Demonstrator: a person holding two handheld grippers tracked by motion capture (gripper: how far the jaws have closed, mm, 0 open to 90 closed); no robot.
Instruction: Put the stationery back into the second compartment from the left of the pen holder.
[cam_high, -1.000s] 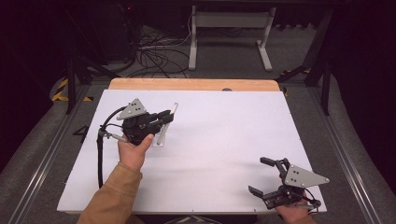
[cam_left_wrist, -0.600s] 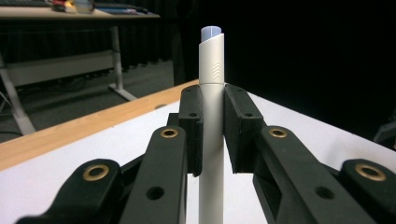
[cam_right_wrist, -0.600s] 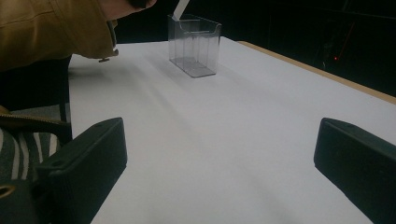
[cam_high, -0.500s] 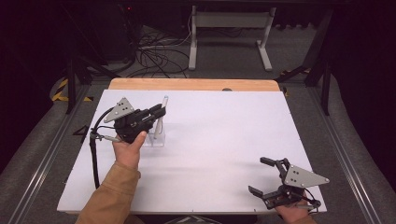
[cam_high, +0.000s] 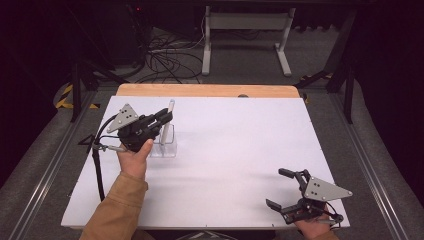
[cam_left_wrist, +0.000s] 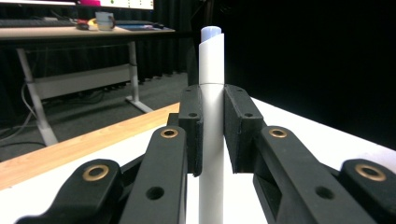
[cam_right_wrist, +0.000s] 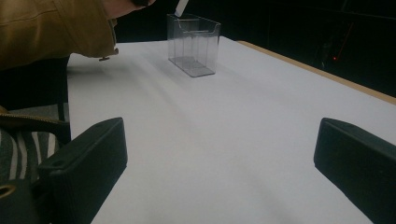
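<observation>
Left tool (cam_high: 167, 116), clamped on the white tube (cam_high: 167, 126), has carried it over the clear box (cam_high: 165, 142); lowering in looks next.

You face a white table (cam_high: 235, 165) edged in pale wood at its far side. Beyond the table, a white desk frame (cam_high: 245, 35) stands on grey carpet (cam_high: 320, 60), with tangled cables (cam_high: 160, 57) to its left, in darkness.

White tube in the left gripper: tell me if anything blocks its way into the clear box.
Nothing visible does. The left gripper holds the white tube upright over the clear box, whose top is open.
</observation>
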